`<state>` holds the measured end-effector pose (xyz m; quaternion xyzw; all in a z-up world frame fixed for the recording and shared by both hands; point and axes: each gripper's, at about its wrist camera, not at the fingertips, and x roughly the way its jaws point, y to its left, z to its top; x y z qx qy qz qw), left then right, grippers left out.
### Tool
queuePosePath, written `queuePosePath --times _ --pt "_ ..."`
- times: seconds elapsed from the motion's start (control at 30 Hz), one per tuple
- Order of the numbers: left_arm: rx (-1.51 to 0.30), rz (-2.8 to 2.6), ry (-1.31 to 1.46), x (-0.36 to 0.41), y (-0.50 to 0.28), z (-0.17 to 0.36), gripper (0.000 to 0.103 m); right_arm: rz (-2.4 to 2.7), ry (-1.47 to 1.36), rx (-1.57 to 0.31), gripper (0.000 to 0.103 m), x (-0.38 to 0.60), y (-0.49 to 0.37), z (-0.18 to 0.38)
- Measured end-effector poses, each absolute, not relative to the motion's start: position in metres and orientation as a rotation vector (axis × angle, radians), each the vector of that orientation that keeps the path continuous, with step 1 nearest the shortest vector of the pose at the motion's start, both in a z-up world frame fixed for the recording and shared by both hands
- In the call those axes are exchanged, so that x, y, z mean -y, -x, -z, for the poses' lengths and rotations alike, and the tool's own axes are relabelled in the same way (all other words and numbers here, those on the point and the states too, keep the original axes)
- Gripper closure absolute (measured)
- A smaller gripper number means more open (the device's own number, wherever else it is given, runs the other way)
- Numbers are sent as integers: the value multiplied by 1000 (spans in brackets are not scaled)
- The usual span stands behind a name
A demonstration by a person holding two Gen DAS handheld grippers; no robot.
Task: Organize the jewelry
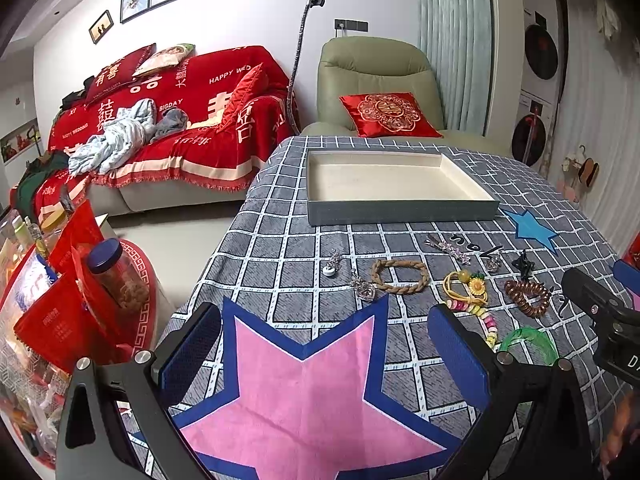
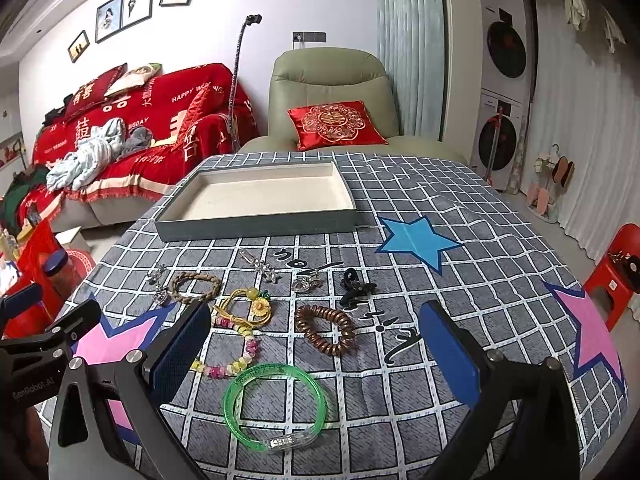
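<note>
An empty grey tray with a cream inside stands at the far side of the table. Jewelry lies loose in front of it: a braided tan bracelet, a brown coil hair tie, a green bangle, a pastel bead bracelet, a yellow flower tie, a black claw clip, and silver pendants. My left gripper is open over a pink star. My right gripper is open above the green bangle.
The table carries a grey checked cloth with star patches. A red sofa and a green armchair stand behind. A side table with a jar is at the left, a red stool at the right.
</note>
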<state>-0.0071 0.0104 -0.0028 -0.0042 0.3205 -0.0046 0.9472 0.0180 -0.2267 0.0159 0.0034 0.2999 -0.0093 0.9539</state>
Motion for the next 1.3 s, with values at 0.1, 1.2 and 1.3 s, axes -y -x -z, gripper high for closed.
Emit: queuePosePath --times 0.1,1.2,1.3 --pt "-655 13 11 -10 6 3 0 19 -7 -609 0 227 -18 -16" --pt "-667 27 2 -7 7 5 0 25 -17 -623 0 231 -16 -9" --pt "-668 27 1 -7 7 5 0 25 -21 -623 0 231 -16 -9"
